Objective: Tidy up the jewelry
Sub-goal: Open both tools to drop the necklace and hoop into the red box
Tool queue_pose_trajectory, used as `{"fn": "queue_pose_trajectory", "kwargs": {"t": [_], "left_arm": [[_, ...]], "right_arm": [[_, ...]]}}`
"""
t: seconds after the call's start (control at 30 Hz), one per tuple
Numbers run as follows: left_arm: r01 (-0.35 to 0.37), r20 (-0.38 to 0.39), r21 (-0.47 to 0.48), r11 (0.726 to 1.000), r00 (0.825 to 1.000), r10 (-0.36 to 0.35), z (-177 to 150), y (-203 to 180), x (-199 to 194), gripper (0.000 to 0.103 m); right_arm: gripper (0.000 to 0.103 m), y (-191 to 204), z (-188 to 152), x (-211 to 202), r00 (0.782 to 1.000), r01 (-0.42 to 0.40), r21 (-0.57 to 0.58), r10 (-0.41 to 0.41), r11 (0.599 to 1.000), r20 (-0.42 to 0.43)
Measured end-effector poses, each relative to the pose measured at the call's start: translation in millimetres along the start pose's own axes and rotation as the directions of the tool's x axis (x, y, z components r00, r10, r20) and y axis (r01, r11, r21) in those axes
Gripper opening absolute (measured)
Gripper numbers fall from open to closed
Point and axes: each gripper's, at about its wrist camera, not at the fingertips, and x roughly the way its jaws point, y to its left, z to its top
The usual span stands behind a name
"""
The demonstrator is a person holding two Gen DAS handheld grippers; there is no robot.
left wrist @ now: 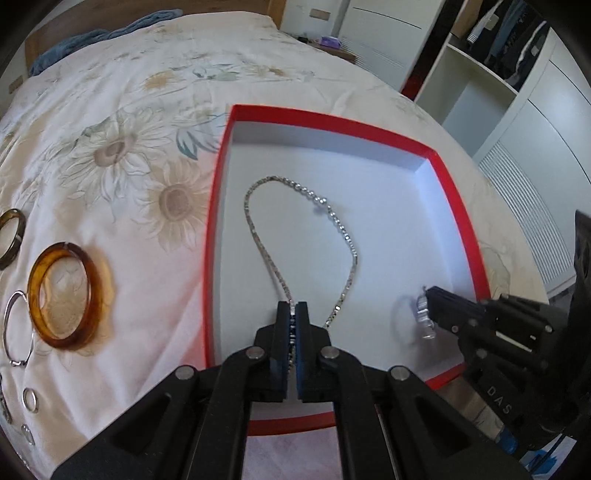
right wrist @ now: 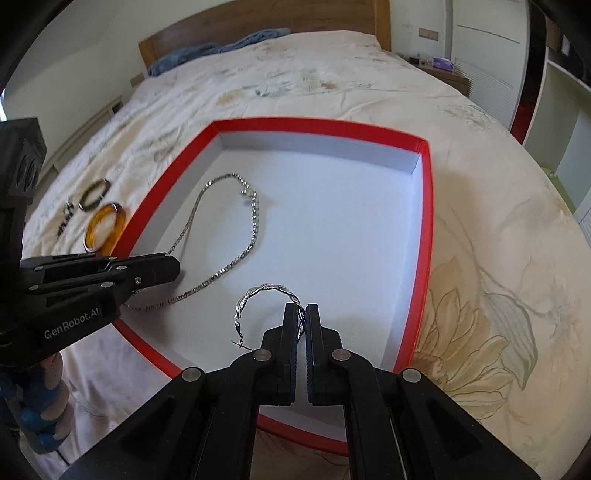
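A red box (left wrist: 458, 206) (right wrist: 428, 206) with a white inside lies on the flowered bedspread. My left gripper (left wrist: 293, 308) (right wrist: 173, 266) is shut on a silver chain necklace (left wrist: 258, 236) (right wrist: 255, 229), whose loop lies on the box floor. My right gripper (right wrist: 301, 312) (left wrist: 428, 295) is shut on a twisted silver hoop bracelet (right wrist: 266, 290) (left wrist: 423, 314), held just above the box floor near its front. Left of the box lie an amber bangle (left wrist: 64, 295) (right wrist: 105, 230), a dark bangle (left wrist: 11, 236) (right wrist: 94, 194), a thin silver hoop (left wrist: 16, 328) and small rings (left wrist: 30, 399).
A blue towel (right wrist: 221, 48) lies by the wooden headboard (right wrist: 258, 18). White shelves and a wardrobe (left wrist: 498, 92) stand to the right of the bed. A person's hand in a blue glove (right wrist: 40, 406) holds the left gripper.
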Motion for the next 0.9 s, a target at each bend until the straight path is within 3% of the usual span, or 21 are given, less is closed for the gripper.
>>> {"fn": "queue_pose_trajectory", "kwargs": {"t": [0.13, 0.2, 0.33, 0.53, 0.73, 0.83, 0.9], "left_arm": [[0.013, -0.031, -0.029, 0.999, 0.999, -0.014, -2.0, 5.2, 5.6, 0.004], [0.033, -0.05, -0.064, 0.997, 0.998, -0.036, -2.8, 9.0, 5.7, 0.003], [0.014, -0.058, -0.12, 0.993, 0.998, -0.021, -9.8, 12.8, 2.2, 0.003], [-0.063, -0.055, -0.265, 0.962, 0.997, 0.05, -33.9, 22.6, -6.5, 0.004], [-0.161, -0.083, -0.322, 0.933, 0.987, 0.141, -53.3, 19.4, -15.3, 0.004], [-0.142, -0.068, -0.315, 0.938, 0.99, 0.127, -52.8, 18.7, -18.3, 0.004], [-0.068, -0.055, -0.327, 0.943, 0.997, 0.053, -48.1, 20.8, -18.0, 0.004]], "right_arm": [[0.006, 3.7, -0.6, 4.8, 1.0, 0.02, -0.032, -0.021, 0.999, -0.01], [0.012, 4.6, -1.5, 7.0, 0.999, 0.043, -0.055, -0.044, 0.998, -0.014], [0.014, 4.2, -0.3, 8.4, 1.0, 0.03, -0.085, -0.031, 0.996, -0.006], [0.015, 2.5, 8.3, 13.7, 1.0, -0.004, -0.138, 0.005, 0.99, 0.011], [0.015, 10.1, 22.7, 20.1, 0.999, -0.04, -0.207, 0.044, 0.978, 0.019], [0.019, 12.2, 28.5, 21.9, 0.998, -0.05, -0.215, 0.054, 0.975, 0.011], [0.026, 12.9, 30.0, 20.7, 0.998, -0.054, -0.213, 0.056, 0.975, 0.003]]}}
